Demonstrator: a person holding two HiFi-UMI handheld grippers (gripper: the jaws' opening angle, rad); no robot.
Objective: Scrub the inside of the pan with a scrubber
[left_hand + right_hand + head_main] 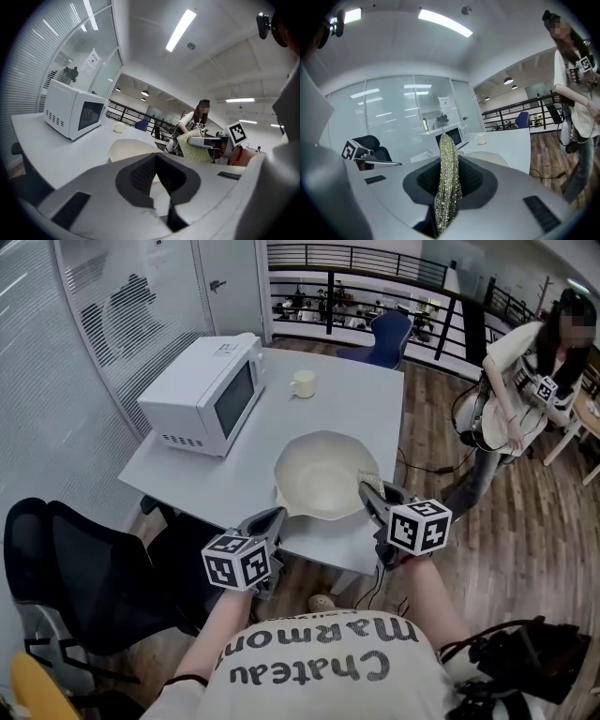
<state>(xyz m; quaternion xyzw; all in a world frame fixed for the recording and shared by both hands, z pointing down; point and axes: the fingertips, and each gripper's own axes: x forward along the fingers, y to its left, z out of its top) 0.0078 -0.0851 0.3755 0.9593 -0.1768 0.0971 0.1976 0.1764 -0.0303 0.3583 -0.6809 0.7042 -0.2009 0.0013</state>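
Nearest, at 6 o'clock in the head view, the wearer's printed shirt (319,667) was seen, with both forearms reaching up to the grippers. The left gripper (270,517) was held at the pan's 7 o'clock, its tip at the near rim; contact could not be confirmed. Its jaws were pressed together, as read in the left gripper view, and only a thin pale strip was seen in the slit. The right gripper (373,491) was held at the pan's 4 o'clock. Its jaws were pinching the scrubber (447,187), a glittery green-silver mesh pad that stood edge-on and upright between the pads and stuck out past the tips. In the head view the scrubber was placed over the pan's right rim, not down inside the bowl.

The pan (319,470), cream and empty, was set on the white table (375,399) near the near edge. A black office chair (84,568) was parked at 9 o'clock, beside the table. A white microwave (202,395) was sat on the table at the pan's 10 o'clock, well apart from it. A white cup (302,383) was stood at the pan's 12 o'clock, just right of the microwave. Beyond the table, a blue chair (389,334) was seen at 1 o'clock against a black railing (356,259). A second person (525,371) was stood on the wooden floor (525,521) at 2 o'clock.
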